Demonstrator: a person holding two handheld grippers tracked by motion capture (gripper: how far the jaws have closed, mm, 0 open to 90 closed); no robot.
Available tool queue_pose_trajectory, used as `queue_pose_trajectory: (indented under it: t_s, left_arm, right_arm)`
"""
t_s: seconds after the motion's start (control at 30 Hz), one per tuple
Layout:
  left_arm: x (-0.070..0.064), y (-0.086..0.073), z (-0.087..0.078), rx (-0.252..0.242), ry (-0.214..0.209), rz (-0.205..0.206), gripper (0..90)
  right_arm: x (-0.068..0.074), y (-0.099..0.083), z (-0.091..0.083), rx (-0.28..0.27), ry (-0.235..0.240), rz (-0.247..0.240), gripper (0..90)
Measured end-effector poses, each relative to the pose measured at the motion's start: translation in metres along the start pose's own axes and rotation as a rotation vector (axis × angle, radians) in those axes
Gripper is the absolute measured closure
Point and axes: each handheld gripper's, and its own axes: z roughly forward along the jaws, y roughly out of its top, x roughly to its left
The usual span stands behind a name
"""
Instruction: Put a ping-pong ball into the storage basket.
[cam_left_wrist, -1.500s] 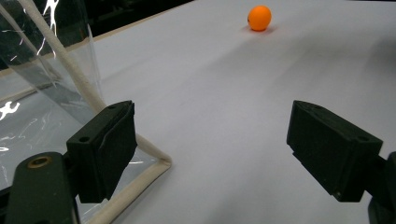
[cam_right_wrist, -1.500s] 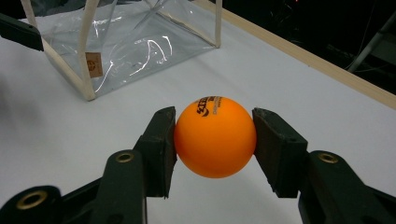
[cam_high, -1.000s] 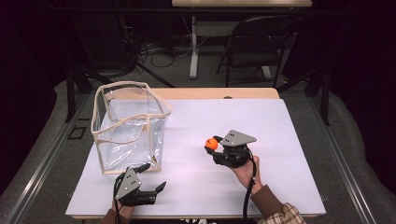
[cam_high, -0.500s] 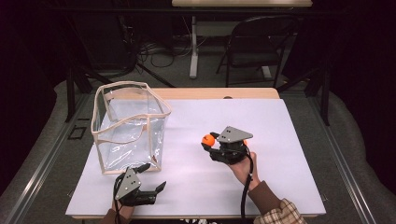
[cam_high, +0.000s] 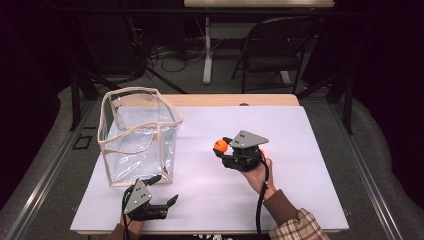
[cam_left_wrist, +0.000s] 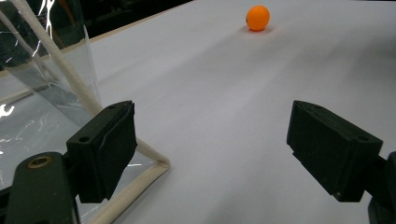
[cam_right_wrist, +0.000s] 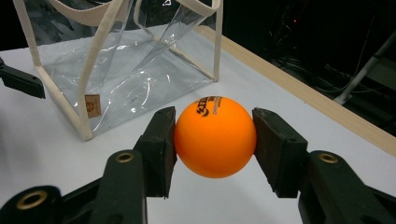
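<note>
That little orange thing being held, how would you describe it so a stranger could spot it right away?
Start at the white table, then the clear bag with cream trim on its left half. To the bag's right, the right gripper pinches an orange ball between its black jaws. It is the one round, bright thing here, with small dark print on top.

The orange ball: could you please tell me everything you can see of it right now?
The orange ball is a smooth, matte, plastic-looking sphere with small dark print near its top. It sits clamped between the two black jaws of the right hand-held gripper, one pad pressing each side. In the high view it is held just above the white table, right of the clear bag and apart from it. Its underside is hidden, so contact with the table cannot be judged.
</note>
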Motion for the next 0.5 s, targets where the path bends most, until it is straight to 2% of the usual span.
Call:
queue_pose_trajectory:
  t_s: [0.5]
  left_arm:
    - [0.0003,-0.0001,0.0003,-0.001,0.002,-0.002,16.0]
  right_arm:
    - [-0.0038,0.0091,0.0083,0.004,-0.001,-0.005,51.0]
